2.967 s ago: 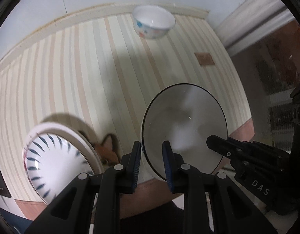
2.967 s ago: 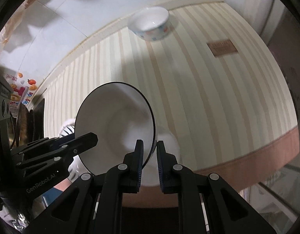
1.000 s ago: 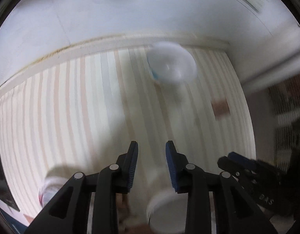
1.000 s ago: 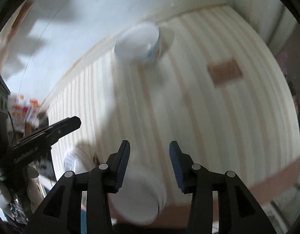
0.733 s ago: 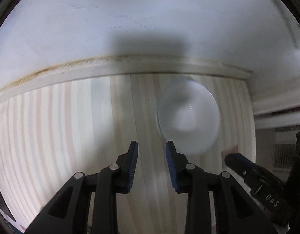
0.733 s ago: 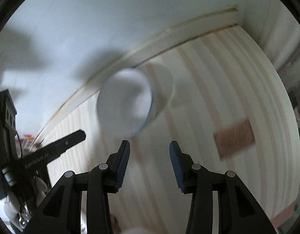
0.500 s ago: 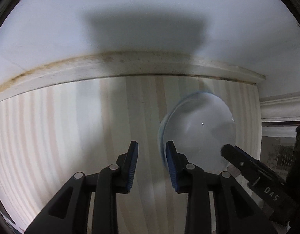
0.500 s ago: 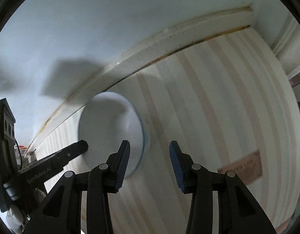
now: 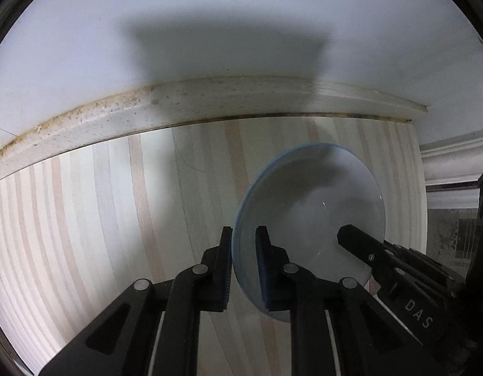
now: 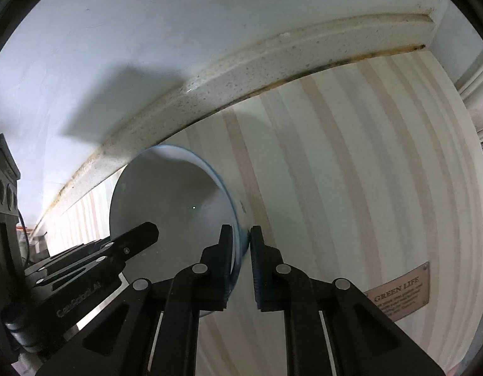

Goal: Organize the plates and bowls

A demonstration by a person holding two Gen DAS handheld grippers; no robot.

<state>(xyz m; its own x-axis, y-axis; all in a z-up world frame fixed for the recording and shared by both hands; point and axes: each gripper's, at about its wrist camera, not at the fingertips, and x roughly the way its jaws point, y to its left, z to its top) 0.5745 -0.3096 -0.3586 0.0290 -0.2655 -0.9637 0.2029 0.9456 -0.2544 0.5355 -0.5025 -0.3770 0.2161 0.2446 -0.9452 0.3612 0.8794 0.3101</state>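
Note:
A white bowl with a blue rim (image 9: 310, 219) sits on the striped table near the back wall; it also shows in the right wrist view (image 10: 169, 200). My left gripper (image 9: 244, 244) has its fingers on either side of the bowl's left rim. My right gripper (image 10: 241, 241) has its fingers astride the bowl's right rim, closed to a narrow gap. The right gripper's finger (image 9: 367, 250) shows over the bowl in the left wrist view, and the left gripper's finger (image 10: 128, 241) shows in the right wrist view.
A speckled white backsplash ledge (image 9: 178, 106) and the white wall run just behind the bowl. A brown "GREEN LIFE" label (image 10: 398, 297) lies on the table at the right. The table's right edge (image 9: 420, 203) is close to the bowl.
Both grippers let go of the black-rimmed bowl at the front, moved forward to the blue-rimmed bowl by the wall, and have narrowed around its rim on opposite sides.

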